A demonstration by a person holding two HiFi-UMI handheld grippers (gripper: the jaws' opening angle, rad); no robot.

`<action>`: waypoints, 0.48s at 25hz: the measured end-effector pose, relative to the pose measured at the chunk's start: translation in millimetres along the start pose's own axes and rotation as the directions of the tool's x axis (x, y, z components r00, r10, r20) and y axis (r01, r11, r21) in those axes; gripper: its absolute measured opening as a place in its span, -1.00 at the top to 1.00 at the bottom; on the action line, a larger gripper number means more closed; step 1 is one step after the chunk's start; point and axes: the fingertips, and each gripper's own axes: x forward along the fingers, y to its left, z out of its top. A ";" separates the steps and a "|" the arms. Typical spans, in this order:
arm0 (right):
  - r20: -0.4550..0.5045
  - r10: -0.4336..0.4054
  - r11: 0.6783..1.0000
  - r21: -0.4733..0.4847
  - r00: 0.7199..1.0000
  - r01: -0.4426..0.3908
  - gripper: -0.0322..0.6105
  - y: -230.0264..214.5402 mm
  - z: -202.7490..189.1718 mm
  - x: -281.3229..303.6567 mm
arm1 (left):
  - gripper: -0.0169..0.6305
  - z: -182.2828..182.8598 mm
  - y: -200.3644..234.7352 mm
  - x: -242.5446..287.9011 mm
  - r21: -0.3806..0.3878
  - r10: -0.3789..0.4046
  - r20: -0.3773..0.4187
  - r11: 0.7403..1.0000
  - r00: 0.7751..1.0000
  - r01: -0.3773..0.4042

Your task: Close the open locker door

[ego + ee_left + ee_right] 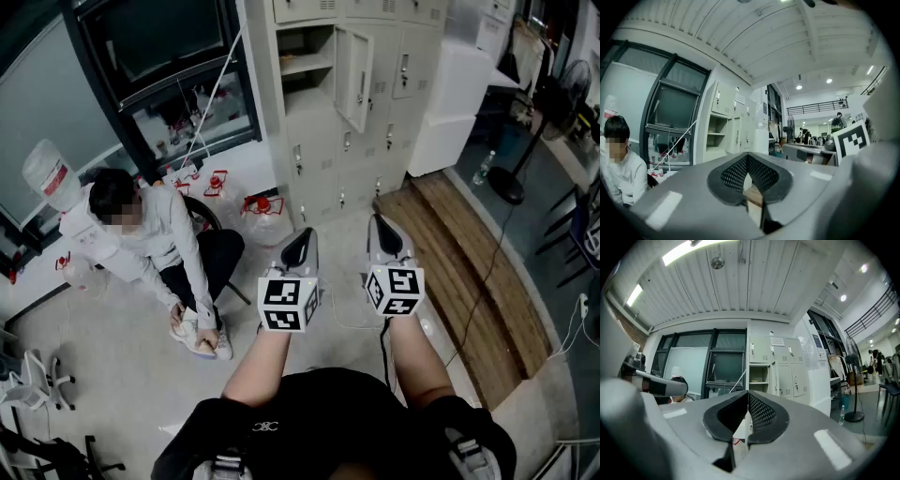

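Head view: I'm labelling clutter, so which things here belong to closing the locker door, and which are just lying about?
For the job: open door, lockers, left gripper and right gripper, both shut and empty.

Lying about: seated person, water jug, bottle, fan, wooden platform.

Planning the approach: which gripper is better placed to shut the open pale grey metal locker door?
Probably the right gripper: the pale grey metal locker door stands out with its handled face toward that side, though it is far off.
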 end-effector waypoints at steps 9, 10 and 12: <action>0.027 0.005 1.000 -0.014 1.000 -0.005 0.86 4.3 5.4 11.3 | 0.95 2.3 9.3 9.1 0.008 -0.003 0.004 1.000 1.000 0.003; 0.029 0.007 1.000 -0.013 1.000 -0.006 0.87 5.2 5.7 13.8 | 0.95 2.6 11.2 10.4 0.007 -0.004 0.006 1.000 1.000 0.004; 0.031 0.008 1.000 -0.008 0.999 -0.008 0.87 7.7 5.6 18.3 | 0.95 2.7 15.1 12.5 0.007 -0.007 0.008 1.000 1.000 0.007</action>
